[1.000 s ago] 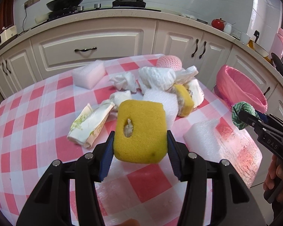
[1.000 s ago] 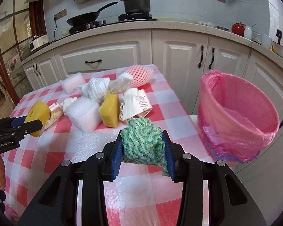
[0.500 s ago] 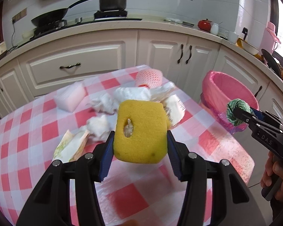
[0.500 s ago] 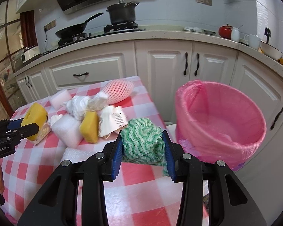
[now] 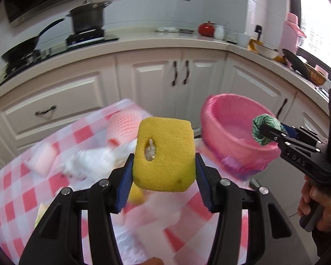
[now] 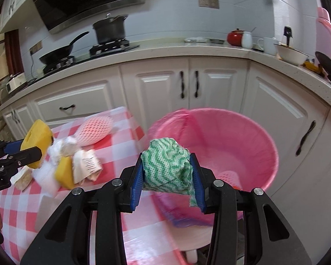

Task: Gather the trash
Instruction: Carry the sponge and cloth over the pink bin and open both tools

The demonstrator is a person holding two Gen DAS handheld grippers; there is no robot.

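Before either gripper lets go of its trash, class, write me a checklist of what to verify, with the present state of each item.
1. Left gripper clamps the yellow sponge: ok.
2. Right gripper clamps the green cloth: ok.
3. Pink bin is open with room inside: ok.
4. Cloth is over the bin's opening: ok, by the left wrist view.
5. Sponge is over the bin: not ok, it hangs above the checked table.
6. Bin is steady on the floor: cannot tell.

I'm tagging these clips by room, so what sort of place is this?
A home kitchen, most likely. A black pot sits on a gas stove set in a counter over white cabinets, and a table with a red checked cloth stands beside a pink-lined trash bin.
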